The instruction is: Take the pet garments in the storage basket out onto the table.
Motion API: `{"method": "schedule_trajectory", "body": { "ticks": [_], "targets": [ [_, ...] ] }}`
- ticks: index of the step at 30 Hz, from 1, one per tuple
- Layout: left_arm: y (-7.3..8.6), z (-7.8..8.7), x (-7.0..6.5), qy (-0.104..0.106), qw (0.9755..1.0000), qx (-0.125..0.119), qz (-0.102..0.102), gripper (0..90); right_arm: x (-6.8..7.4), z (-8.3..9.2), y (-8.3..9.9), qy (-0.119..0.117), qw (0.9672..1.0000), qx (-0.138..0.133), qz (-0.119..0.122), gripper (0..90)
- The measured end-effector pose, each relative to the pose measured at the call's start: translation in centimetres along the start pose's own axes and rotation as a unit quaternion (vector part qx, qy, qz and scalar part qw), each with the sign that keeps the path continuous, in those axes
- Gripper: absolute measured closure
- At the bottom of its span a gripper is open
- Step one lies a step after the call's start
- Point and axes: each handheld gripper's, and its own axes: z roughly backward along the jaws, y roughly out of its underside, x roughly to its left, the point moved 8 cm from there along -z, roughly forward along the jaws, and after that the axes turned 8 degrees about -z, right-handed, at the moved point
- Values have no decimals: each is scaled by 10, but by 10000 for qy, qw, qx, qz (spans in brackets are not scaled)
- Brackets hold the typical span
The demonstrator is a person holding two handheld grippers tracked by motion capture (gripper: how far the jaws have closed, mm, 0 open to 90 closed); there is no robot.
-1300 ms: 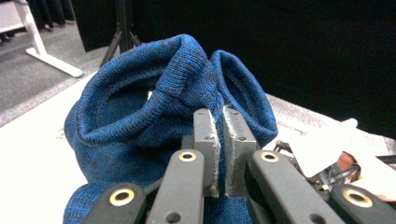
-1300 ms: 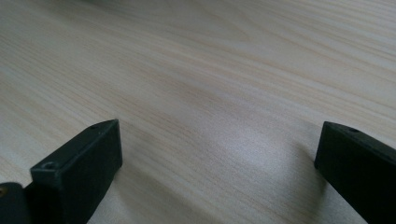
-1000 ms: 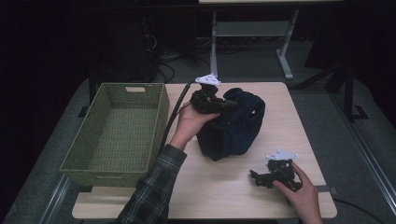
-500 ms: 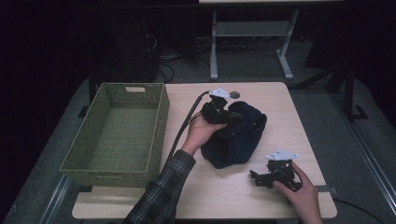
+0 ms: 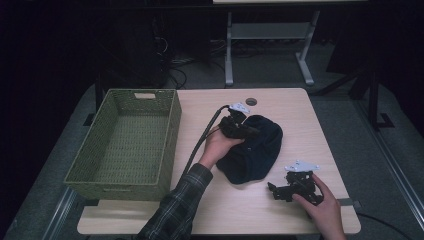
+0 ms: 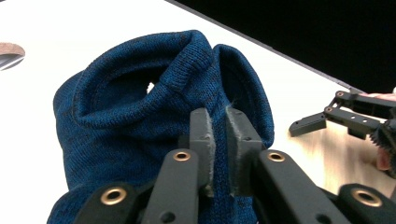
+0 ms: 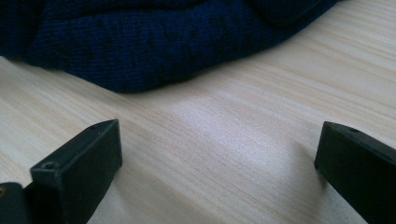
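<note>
The right gripper [image 5: 276, 190] lies on the near edge of the wooden table [image 5: 305, 115], held loosely in the right hand [image 5: 322, 207]. Its jaws are spread wide with only bare wood between them. It has not shifted over the last second.

Just beyond it, the dark blue knit beanie [image 5: 255, 155] now lies slumped on the tabletop, its opening turned up. A second ago it hung bunched and raised under the left gripper [image 5: 251, 131]. That gripper has since come down and moved slightly away from the basket, lowering the cap onto the wood.

In the left gripper view, the jaws stand a narrow slit apart at the beanie's folded rim [image 6: 205, 70]. They have just been opening, and no fold looks pinched between the pads. This reads as a release: the cap has been put down, probably so it can be taken up again at a better spot.

To the left, apart from the beanie, the green woven basket [image 5: 172, 135] holds nothing, so if the cap belongs there, that step is not yet done.
</note>
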Motion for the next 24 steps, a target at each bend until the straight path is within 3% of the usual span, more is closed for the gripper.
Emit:
{"method": "schedule_trajectory", "body": {
  "ticks": [5, 10, 16, 22, 24],
  "targets": [
    [2, 0, 0, -69, 9999, 93, -31, 717, 0, 0, 0, -5, 10000, -2, -1, 4],
    [4, 0, 2, -211, 9996, 195, -60, 502, 0, 0, 0, -7, 10000, -4, 4, 5],
    [5, 2, 4, -364, 9990, 203, -157, 310, 0, 0, 0, -8, 10000, -5, 8, 4],
    [8, 8, 4, -531, 9977, 356, -221, 155, 0, 0, 0, -6, 10000, -2, 11, 4],
    [9, 12, 4, -597, 9973, 357, -244, 148, 0, 0, 0, -5, 10000, -3, 11, 5]
  ]
}}
